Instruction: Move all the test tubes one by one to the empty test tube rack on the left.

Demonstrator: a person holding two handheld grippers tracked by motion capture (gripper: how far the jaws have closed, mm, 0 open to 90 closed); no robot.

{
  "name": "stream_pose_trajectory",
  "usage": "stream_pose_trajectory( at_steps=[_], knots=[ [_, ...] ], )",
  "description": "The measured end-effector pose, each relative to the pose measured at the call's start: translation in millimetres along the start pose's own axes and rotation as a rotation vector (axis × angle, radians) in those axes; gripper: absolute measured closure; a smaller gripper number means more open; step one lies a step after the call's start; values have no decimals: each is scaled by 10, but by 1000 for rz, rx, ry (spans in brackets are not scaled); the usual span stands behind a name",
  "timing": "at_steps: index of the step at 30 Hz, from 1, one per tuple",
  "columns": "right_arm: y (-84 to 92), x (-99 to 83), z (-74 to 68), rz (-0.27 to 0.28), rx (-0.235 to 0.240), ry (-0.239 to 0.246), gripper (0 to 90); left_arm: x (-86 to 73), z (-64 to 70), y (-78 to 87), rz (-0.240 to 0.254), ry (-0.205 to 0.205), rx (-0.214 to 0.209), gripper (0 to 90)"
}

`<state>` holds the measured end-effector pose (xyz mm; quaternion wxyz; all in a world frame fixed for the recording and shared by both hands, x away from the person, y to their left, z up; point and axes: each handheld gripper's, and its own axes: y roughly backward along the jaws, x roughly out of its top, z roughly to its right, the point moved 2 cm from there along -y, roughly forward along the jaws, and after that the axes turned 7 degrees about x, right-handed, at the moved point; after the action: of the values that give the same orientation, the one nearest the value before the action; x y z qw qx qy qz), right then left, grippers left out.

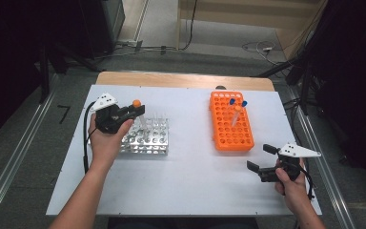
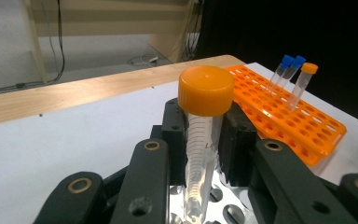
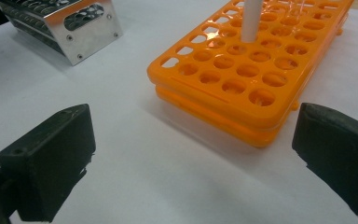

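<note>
Gripping the orange-capped centrifuge tube [image 2: 200,140] just under its cap, your left gripper [image 1: 134,111] is pinching the clear graduated barrel between both pads, one on each side. Because the pads are sitting high on the barrel, the tapered tip is hanging free below the jaws, which looks sensible for lifting it straight out of a hole and lowering it into another. The tube is standing nearly upright in the grip, directly above the metal tube rack [image 1: 145,138], whose round holes are showing beneath the tip in the left gripper view. You are holding the wrist so the jaws are running level across the rack; that is probably keeping the tube vertical.

Ahead of that gripper and off to its right, the orange tube rack [image 2: 298,116] is lying flat on the white table [image 1: 195,176], already carrying two blue-capped tubes [image 2: 290,65] and another orange-capped tube [image 2: 303,84] near its far end. That grouping suggests tubes are being collected there, so the one you are holding is likely headed for a free hole beside them.

Your right gripper [image 1: 262,160] is hovering low over the table with its jaws spread wide and nothing between them. The near corner of the orange rack is lying just ahead of it, between the two pads in the right gripper view. Waiting there, it is well placed to steady the light plastic rack if the tube pushes it on the way in.
</note>
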<state>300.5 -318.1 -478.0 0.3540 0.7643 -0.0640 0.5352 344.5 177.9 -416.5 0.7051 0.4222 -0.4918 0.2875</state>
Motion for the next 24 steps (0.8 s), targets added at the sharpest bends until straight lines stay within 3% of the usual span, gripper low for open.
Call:
stream_pose_trajectory(
  at_steps=[13, 24],
  knots=[
    [11, -8, 12, -1, -11, -5, 0, 33, -38, -275, 4, -5, 62, 750],
    [-8, -29, 16, -7, -11, -2, 0, -95, 52, -376, -61, -95, 88, 748]
  ],
)
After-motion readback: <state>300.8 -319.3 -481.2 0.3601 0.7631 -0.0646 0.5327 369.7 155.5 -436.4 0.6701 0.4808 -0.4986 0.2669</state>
